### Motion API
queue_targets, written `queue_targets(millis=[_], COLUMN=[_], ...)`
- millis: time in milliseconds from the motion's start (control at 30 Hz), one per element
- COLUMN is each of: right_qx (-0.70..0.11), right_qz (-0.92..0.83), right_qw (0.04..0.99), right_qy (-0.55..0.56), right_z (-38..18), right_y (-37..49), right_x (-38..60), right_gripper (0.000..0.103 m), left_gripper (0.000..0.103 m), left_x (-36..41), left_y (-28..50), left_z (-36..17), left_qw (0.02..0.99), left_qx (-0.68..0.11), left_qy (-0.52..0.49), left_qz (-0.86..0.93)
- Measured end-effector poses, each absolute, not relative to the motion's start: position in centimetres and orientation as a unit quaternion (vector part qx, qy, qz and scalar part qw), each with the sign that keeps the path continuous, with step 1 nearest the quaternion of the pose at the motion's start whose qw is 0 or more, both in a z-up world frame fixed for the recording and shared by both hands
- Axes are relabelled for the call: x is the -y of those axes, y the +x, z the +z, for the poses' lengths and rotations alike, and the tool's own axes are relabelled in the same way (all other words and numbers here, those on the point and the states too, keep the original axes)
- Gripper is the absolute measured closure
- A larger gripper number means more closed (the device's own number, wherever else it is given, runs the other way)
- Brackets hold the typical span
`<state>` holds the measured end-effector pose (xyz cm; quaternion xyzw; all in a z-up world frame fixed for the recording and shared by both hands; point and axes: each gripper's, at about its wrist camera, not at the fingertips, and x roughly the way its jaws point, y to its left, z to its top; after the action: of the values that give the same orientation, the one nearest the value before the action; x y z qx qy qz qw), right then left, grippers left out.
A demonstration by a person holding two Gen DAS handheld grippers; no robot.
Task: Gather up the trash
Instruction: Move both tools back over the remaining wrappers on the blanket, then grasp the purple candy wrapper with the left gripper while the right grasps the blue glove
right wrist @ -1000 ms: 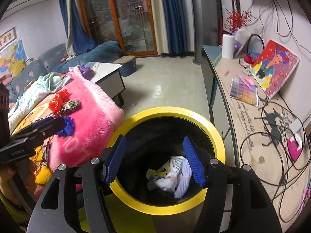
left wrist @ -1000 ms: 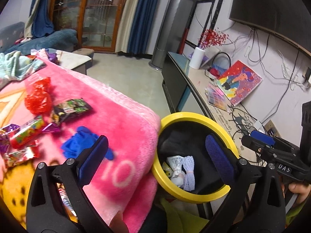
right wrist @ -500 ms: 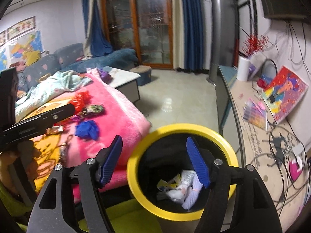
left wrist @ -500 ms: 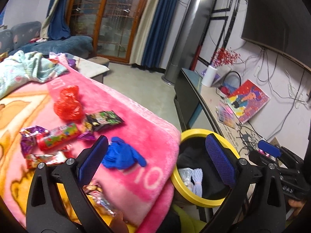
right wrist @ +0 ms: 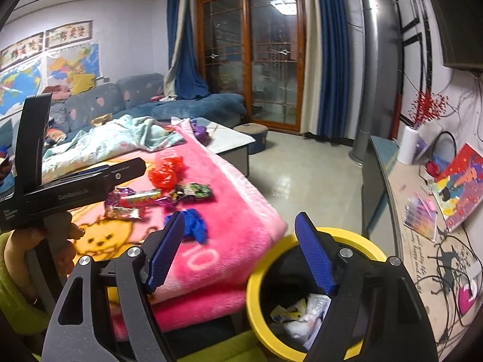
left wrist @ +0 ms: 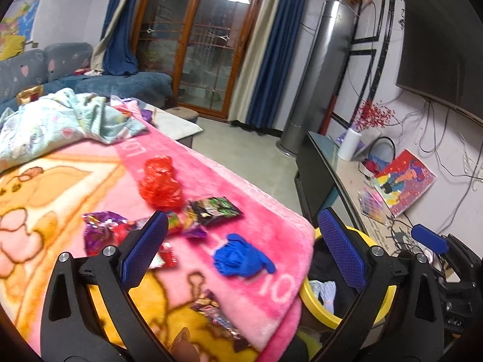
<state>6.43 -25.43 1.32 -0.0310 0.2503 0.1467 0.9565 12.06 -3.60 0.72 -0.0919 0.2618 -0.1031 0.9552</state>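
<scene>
Trash lies on a pink blanket (left wrist: pixel 265 229): a crumpled blue glove (left wrist: pixel 240 259), a red plastic bag (left wrist: pixel 160 184), a dark snack packet (left wrist: pixel 215 209) and several candy wrappers (left wrist: pixel 102 229). A yellow-rimmed black bin (right wrist: pixel 256 277) stands at the blanket's right edge with white and yellow trash (right wrist: pixel 299 319) inside. My left gripper (left wrist: pixel 244 253) is open and empty, hovering over the blue glove. My right gripper (right wrist: pixel 241 256) is open and empty, above the gap between blanket and bin. The blue glove (right wrist: pixel 194 227) also shows in the right wrist view.
A low TV cabinet (right wrist: pixel 392 199) with a painting (right wrist: pixel 459 187), cables and a paper roll runs along the right wall. A light blue quilt (left wrist: pixel 51 123) lies at the blanket's far end. A sofa (right wrist: pixel 145 96) and a small table (right wrist: pixel 229 138) stand beyond.
Both grippers have swung left and tilted up from the bin toward the blanket. The left gripper now frames the blue glove; the bin has slid to the lower right in both views.
</scene>
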Motion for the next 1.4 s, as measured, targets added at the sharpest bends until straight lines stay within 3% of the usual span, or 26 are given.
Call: queue_targets(millis=[767,1167,1400], right_qx=[-0.254,-0.300,-0.336], right_qz=[0.247,0.238,0.214], right_qw=[0.933,0.921,0.915], right_qy=[-0.060,-0.067,-0.060], right_z=[0.5,-2.8,-5.1], right_y=[7.9,11.8,14.7], right_x=[15.5,14.3,14.6], right_gripper=[0.027,0.026,0.026], left_gripper=[0.011,0.011,0.037], left_x=[-5.2,-10.6,-12.2], left_y=[11.4,13.4,14.7], left_z=[0.6,-3.8,-6.5], left_qw=[0.960,0.934,0.915], left_qx=[-0.245,-0.305,-0.337], left_qy=[-0.138,-0.179,-0.216], left_qz=[-0.016,0.047,0.046])
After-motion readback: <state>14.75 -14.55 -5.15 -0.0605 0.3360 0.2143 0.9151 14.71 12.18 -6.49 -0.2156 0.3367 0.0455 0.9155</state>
